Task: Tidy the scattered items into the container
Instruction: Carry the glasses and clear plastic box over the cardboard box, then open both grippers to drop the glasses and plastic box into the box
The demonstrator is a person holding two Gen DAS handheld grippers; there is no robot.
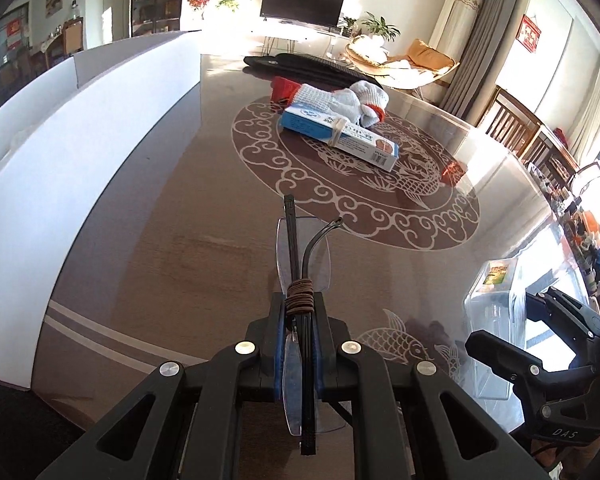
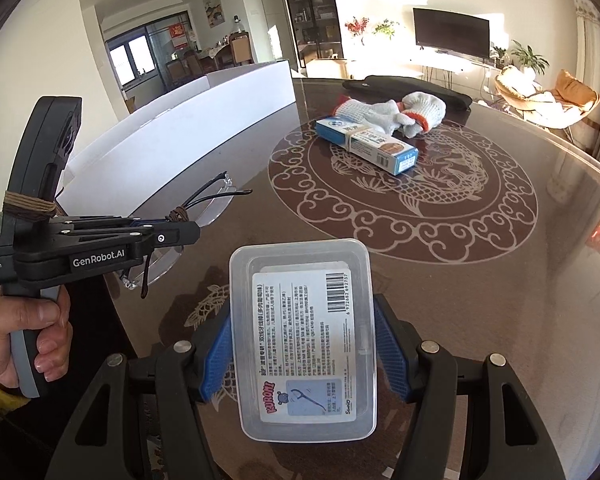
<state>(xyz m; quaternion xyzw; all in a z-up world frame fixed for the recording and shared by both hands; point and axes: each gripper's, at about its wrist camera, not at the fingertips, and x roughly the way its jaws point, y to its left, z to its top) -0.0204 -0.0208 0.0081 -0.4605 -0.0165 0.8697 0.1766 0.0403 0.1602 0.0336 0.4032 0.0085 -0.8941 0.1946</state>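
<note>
My left gripper (image 1: 298,320) is shut on a folded pair of rimless glasses (image 1: 300,252) with a brown cord wound round them, held above the table; both show in the right wrist view, the gripper (image 2: 192,232) and the glasses (image 2: 216,200). My right gripper (image 2: 302,344) is shut on a clear plastic floss box (image 2: 302,332) with a white label; the box also shows at the right of the left wrist view (image 1: 496,304). The large white container (image 1: 80,120) stands at the left (image 2: 204,120). A blue-and-white box (image 1: 340,138) and white knit gloves (image 1: 340,98) lie at the table's middle.
A round brown table (image 1: 204,264) with a white dragon pattern carries everything. A flat black case (image 1: 312,66) lies at its far edge. Chairs (image 1: 512,116) stand to the right beyond the table.
</note>
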